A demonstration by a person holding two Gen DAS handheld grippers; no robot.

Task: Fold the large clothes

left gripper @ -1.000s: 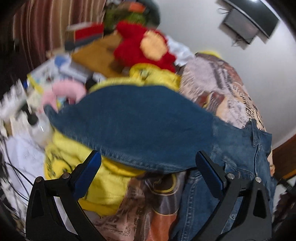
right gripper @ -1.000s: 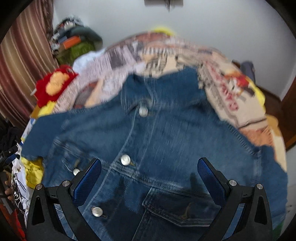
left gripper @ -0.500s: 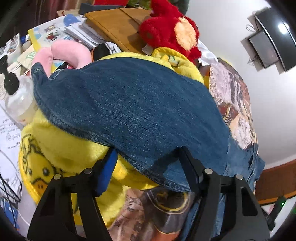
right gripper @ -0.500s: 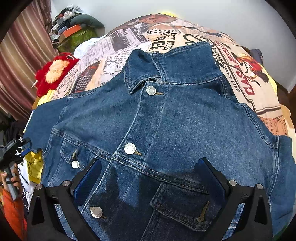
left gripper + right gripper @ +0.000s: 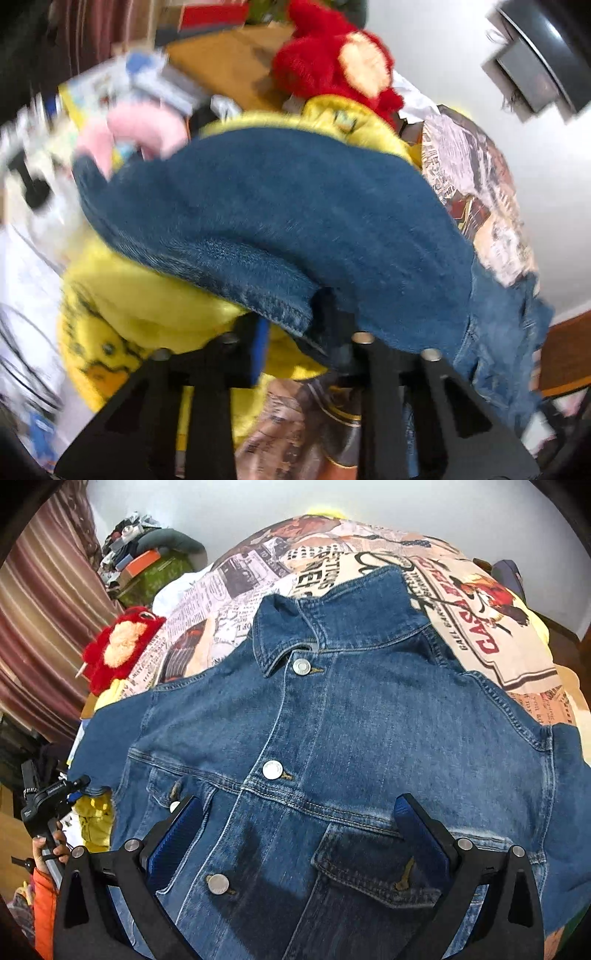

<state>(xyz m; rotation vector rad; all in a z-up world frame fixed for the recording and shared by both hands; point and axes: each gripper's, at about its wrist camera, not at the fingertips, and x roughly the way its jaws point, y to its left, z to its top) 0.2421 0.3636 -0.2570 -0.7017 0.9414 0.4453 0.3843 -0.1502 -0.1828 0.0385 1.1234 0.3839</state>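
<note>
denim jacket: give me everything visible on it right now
The denim jacket is blue with silver snap buttons, a collar and flap chest pockets. It lies front up, buttoned, spread on the printed bedspread. Its sleeve drapes over a yellow plush, its hem pinched by the left hand-held gripper. The right hand-held gripper hovers open above.

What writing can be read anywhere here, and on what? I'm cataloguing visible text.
"CASA" in red letters: on the printed bedspread, right of the denim jacket collar.
The bedspread's other lettering, including the newspaper-style print: too distorted or small to read.
Small white print on the left tool handle: too small.
</note>
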